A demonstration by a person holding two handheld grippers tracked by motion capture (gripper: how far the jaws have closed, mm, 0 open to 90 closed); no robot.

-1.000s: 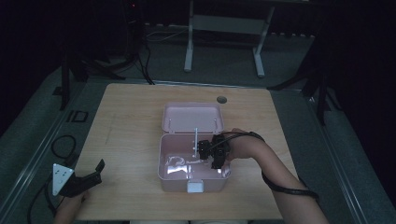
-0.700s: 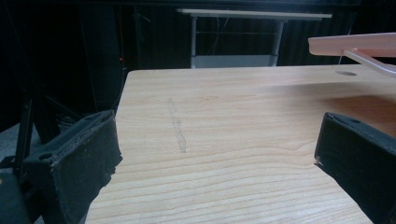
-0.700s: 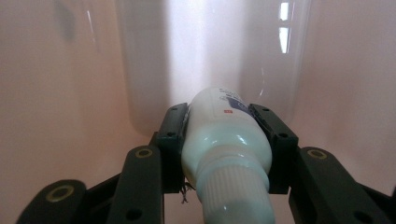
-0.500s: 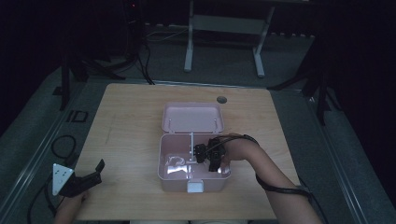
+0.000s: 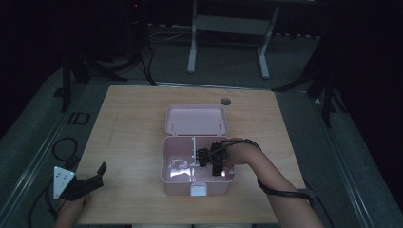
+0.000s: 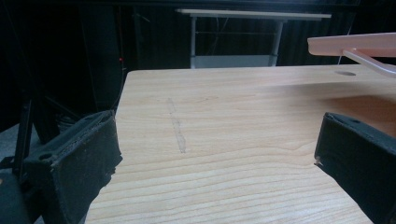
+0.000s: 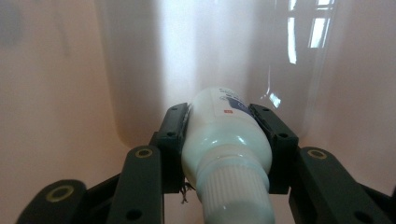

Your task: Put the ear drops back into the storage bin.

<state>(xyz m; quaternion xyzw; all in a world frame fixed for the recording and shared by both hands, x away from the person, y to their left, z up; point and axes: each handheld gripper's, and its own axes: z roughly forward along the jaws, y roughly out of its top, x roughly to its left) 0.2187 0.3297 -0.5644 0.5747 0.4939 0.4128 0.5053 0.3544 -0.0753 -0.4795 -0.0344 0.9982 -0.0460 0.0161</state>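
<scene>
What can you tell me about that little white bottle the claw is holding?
The white bottle looks like glossy plastic, with a ribbed white cap nearest the camera and a label with blue print on its far end. It lies lengthwise between the right gripper's two black jaws, whose pads press its sides. It sits low inside the open pink box, its far end toward the pale inner wall.

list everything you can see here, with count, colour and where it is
storage box: 1, pale pink, open at table centre, lid lying flat behind it
bottle: 1, white with ribbed white cap, inside the box, clamped between the right jaws
clear item: 1, transparent, left compartment of the box; too faint to identify
table: 1, light wood, round hole near far edge
left gripper: 1, black, near left table corner, open, holding nothing
right gripper: 1, black, reaching into the box
</scene>
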